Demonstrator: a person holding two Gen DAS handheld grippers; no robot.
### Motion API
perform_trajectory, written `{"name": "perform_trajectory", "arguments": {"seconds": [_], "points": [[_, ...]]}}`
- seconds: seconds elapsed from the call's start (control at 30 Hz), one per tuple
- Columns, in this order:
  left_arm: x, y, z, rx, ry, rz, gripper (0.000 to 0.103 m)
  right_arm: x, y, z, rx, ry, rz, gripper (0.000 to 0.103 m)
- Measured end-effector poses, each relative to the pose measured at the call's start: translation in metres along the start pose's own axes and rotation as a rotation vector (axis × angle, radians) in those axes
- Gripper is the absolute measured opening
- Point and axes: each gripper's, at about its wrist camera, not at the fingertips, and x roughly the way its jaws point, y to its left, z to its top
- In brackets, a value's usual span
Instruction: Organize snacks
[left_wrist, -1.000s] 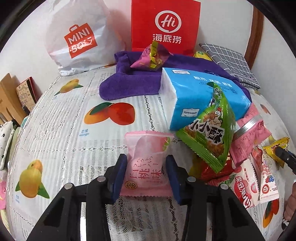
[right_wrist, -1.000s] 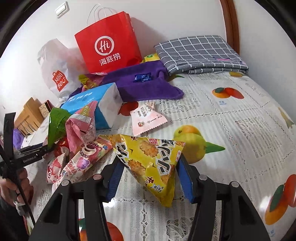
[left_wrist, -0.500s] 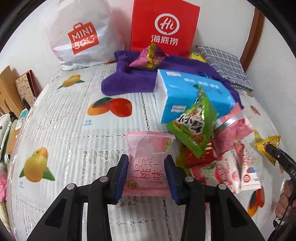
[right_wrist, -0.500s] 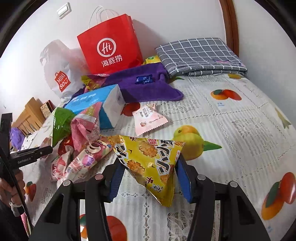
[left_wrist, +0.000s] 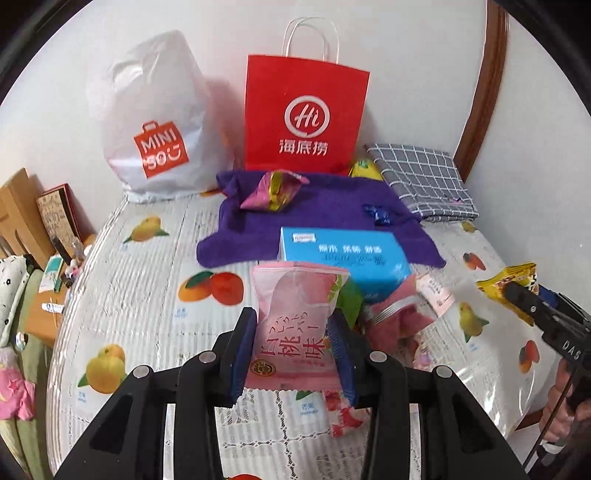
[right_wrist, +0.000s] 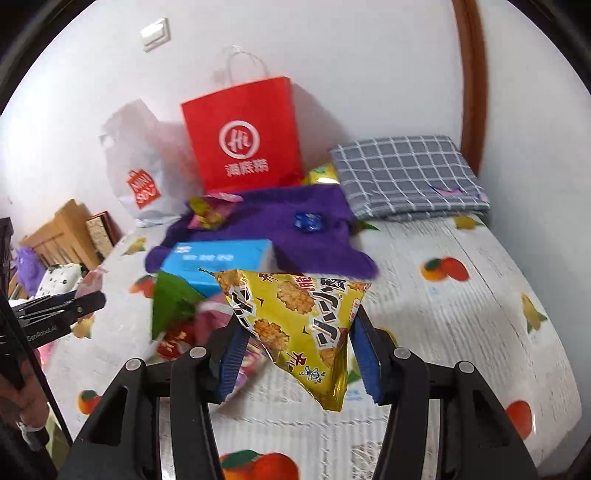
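White-walled room and a table (left_wrist: 122, 280) draped in a fruit-printed lace cloth are seen, with a red paper carrier bag (left_wrist: 304, 114) at twelve o'clock and a white plastic shopping bag (left_wrist: 159, 118) at ten o'clock behind a purple towel (left_wrist: 325, 214) and a blue tissue pack (left_wrist: 347, 258). A pink peach-flavour snack packet (left_wrist: 295, 325) is clamped upright between the pads of the left gripper (left_wrist: 293, 350), raised above the cloth. A yellow triangular cracker packet (right_wrist: 299, 325) is pinched likewise by the right gripper (right_wrist: 297, 360), above the snack pile (right_wrist: 177, 317) at nine o'clock.

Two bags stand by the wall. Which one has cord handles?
The red paper bag: white cord loops stick up from its top. The white plastic bag beside it only has a cut-out grip.
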Motion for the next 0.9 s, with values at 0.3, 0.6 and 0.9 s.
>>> {"name": "perform_trajectory", "arguments": {"seconds": [0.3, 0.6, 0.9], "points": [[-0.003, -0.01, 0.017, 0.025, -0.007, -0.005, 0.038, -0.012, 0.016, 0.018, -0.01, -0.04, 0.031, 0.053], [-0.002, -0.013, 0.021, 0.006, 0.006, -0.076, 0.038, -0.018, 0.023, 0.03, 0.007, -0.048, 0.035, 0.053], [-0.003, -0.013, 0.031, 0.022, 0.0, -0.094, 0.038, -0.023, 0.03, 0.043, 0.009, -0.068, 0.027, 0.053]]}}
